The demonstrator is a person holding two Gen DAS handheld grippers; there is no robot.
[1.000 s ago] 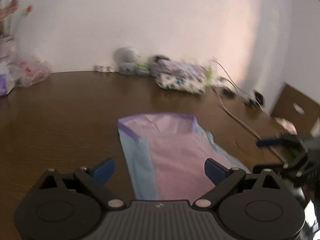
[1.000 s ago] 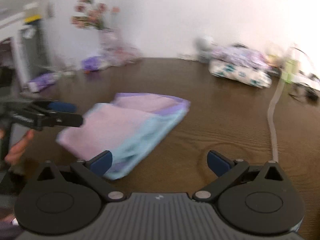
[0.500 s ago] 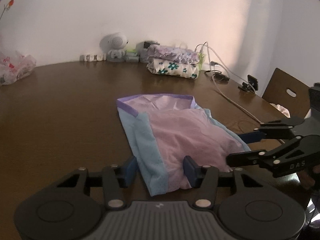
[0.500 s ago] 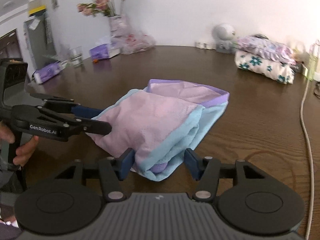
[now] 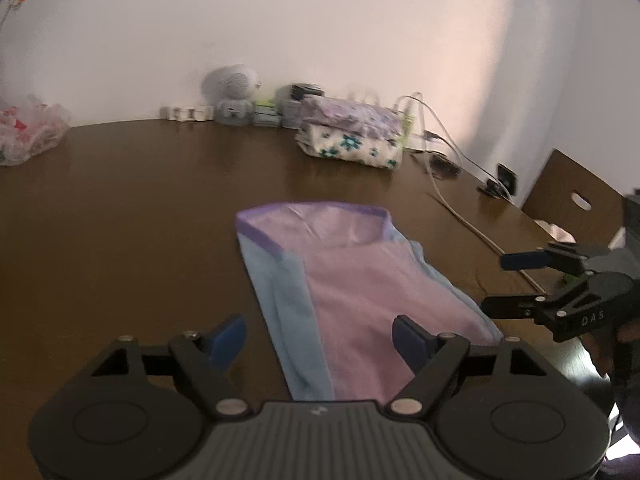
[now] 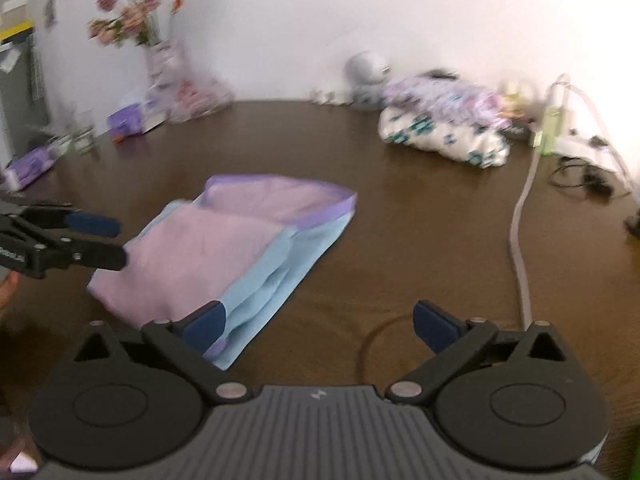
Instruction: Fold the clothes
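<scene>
Currently, the folded pink garment with light-blue side panels and a purple waistband lies flat on the dark brown wooden table, waistband toward the wall.

Left gripper: jaws spread wide and empty. Half a second ago its blue fingertips were narrowed around the near edge of the garment; they now stand well apart, one off the cloth to the left and one over the pink panel.

Right gripper: jaws likewise spread wide, holding nothing. Half a second ago its fingertips bracketed the light-blue corner of the garment; its left fingertip now sits at that corner, while the right fingertip is over bare table.

Each gripper appears in the other's view, beside the garment and apart from it: the right one at the garment's right edge, the left one at its left edge.

The garment keeps its folded shape and place.

At the far edge of the table, a stack of folded floral-print clothes rests near the wall, with a white cable running along the table to its right.
</scene>
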